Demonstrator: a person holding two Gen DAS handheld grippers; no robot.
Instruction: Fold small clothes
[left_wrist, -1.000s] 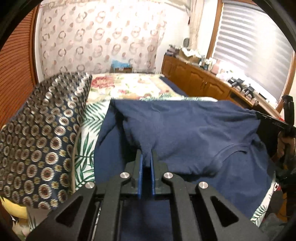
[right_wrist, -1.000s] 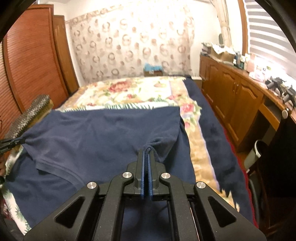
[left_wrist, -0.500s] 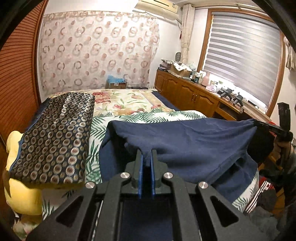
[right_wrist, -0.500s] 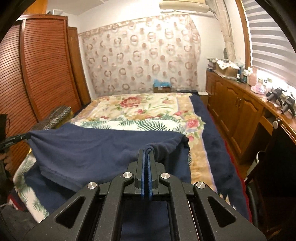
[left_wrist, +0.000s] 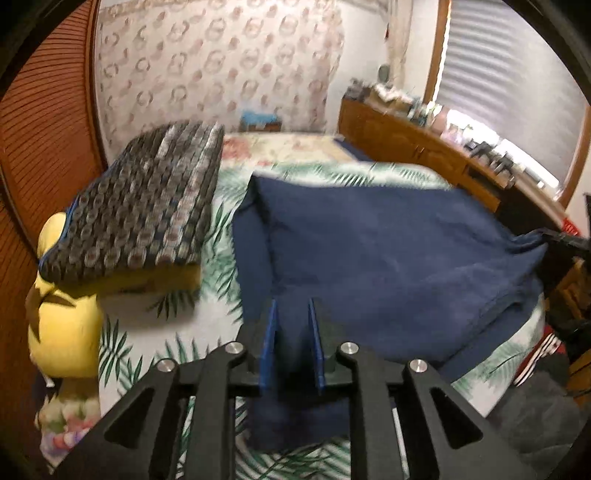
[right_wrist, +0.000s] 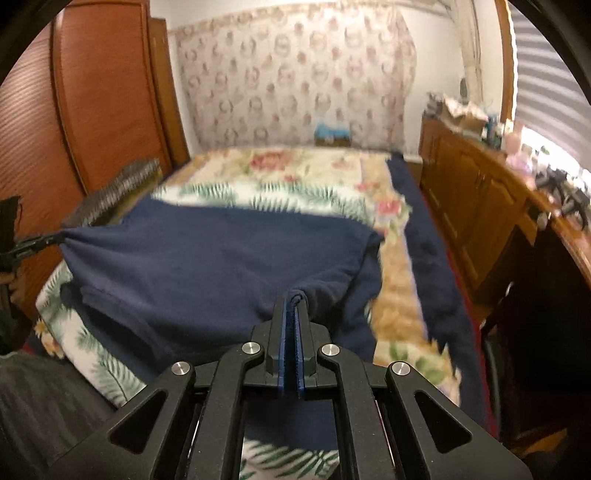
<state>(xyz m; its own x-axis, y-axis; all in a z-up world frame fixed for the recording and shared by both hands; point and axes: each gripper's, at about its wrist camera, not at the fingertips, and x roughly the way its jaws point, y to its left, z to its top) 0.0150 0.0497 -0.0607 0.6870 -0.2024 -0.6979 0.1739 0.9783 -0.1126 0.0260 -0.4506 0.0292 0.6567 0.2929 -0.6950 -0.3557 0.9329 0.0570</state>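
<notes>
left tongs (left_wrist: 291, 310) now opening over navy shirt (left_wrist: 388, 258), both angled downward, right tongs (right_wrist: 292, 306) clamped on shirt

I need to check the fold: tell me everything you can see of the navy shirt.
The navy shirt, soft plain knit, lies doubled over on the palm-print bedspread. The right gripper pinches a bunched corner. The left gripper is opening, with cloth between its fingers. A hem seam shows near the bed's edge.

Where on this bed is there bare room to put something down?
The floral bedspread beyond the navy shirt lies bare up to the curtain. A palm-print strip runs between the shirt and the patterned cushion. It is crowded at the near left, with the cushion on a yellow pillow.
</notes>
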